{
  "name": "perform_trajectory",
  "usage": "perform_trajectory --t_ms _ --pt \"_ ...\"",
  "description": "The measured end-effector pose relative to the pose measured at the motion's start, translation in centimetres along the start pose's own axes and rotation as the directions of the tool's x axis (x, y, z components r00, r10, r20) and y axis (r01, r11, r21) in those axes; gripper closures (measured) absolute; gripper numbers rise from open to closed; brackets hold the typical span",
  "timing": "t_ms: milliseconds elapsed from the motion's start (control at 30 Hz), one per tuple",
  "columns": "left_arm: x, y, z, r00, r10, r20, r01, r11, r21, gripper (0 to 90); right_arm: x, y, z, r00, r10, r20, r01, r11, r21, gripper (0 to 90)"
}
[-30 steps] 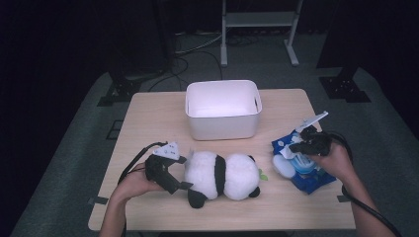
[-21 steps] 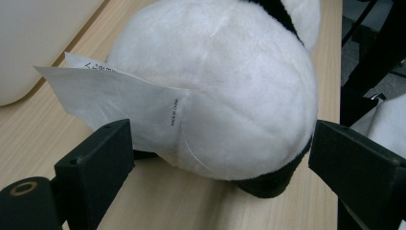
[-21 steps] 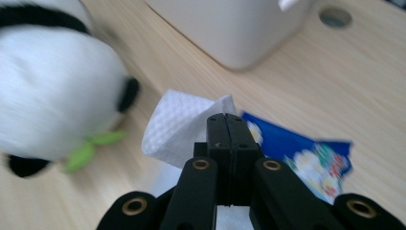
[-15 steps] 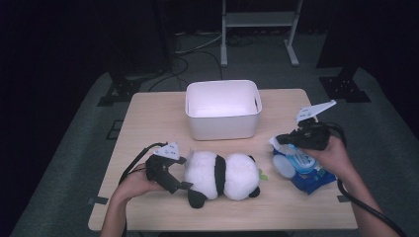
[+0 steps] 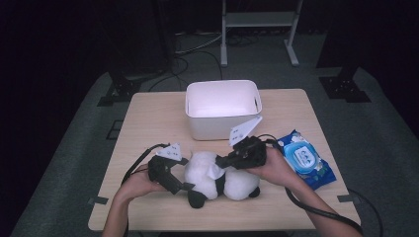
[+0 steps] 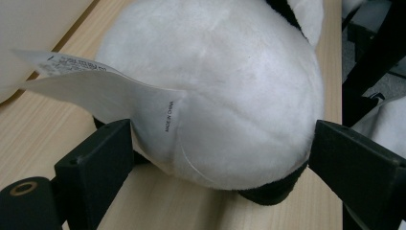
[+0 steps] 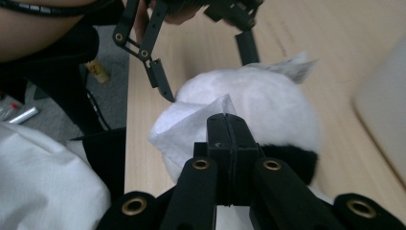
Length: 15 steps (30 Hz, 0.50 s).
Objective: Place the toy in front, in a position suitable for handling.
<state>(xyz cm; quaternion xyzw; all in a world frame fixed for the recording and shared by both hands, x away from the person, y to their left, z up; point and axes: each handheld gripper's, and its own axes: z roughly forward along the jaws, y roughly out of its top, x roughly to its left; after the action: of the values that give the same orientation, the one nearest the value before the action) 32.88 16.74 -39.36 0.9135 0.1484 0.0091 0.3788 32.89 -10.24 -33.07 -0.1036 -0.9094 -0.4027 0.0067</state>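
Your right hand-held gripper (image 5: 220, 163) has swung from the wet-wipes pack (image 5: 305, 159) at 3 o'clock, jaws pinching a wipe (image 7: 191, 127) over the plush panda (image 5: 217, 175); your left hand-held gripper (image 5: 185, 186) straddles it, open. Wipe gently.

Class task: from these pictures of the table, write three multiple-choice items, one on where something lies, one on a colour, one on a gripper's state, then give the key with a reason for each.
1. Where does the white bin stand?
A. at the far side of the table, beyond the panda plush
B. at the near edge
C. on the floor

2. What colour is the wipes pack?
A. red
B. blue
C. green

3. How is the right gripper?
A. wide open above the bin
B. lying on the table
C. shut on a white wipe

Key: A, the bin sits behind the plush in the high view. B, its wrapper is blue. C, the right gripper view shows the jaws together with the wipe pinched between them.
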Motion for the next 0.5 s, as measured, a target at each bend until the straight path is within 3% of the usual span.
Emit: perform_trajectory --t_ms 67,167,367,500 --pt "0.0 0.0 0.1 1.0 0.002 0.0 -0.002 1.0 -0.003 7.0 -0.1 -0.1 1.2 1.0 0.001 -0.008 0.0 0.999 0.037 88.5" --pt "0.0 0.0 0.1 1.0 0.002 -0.001 -0.002 1.0 -0.003 7.1 -0.4 -0.7 2.1 0.9998 0.017 -0.012 -0.016 0.997 0.07 77.6" --pt "0.1 -0.1 -0.1 1.0 0.001 -0.009 -0.001 1.0 -0.006 7.1 -0.2 -1.4 0.0 0.9983 0.015 0.057 -0.017 0.999 0.044 64.9" --pt "0.2 0.0 -0.2 1.0 -0.003 -0.008 0.003 0.9998 -0.021 7.5 -0.4 -2.5 -1.6 0.991 0.059 0.12 -0.064 0.997 0.045 56.4"
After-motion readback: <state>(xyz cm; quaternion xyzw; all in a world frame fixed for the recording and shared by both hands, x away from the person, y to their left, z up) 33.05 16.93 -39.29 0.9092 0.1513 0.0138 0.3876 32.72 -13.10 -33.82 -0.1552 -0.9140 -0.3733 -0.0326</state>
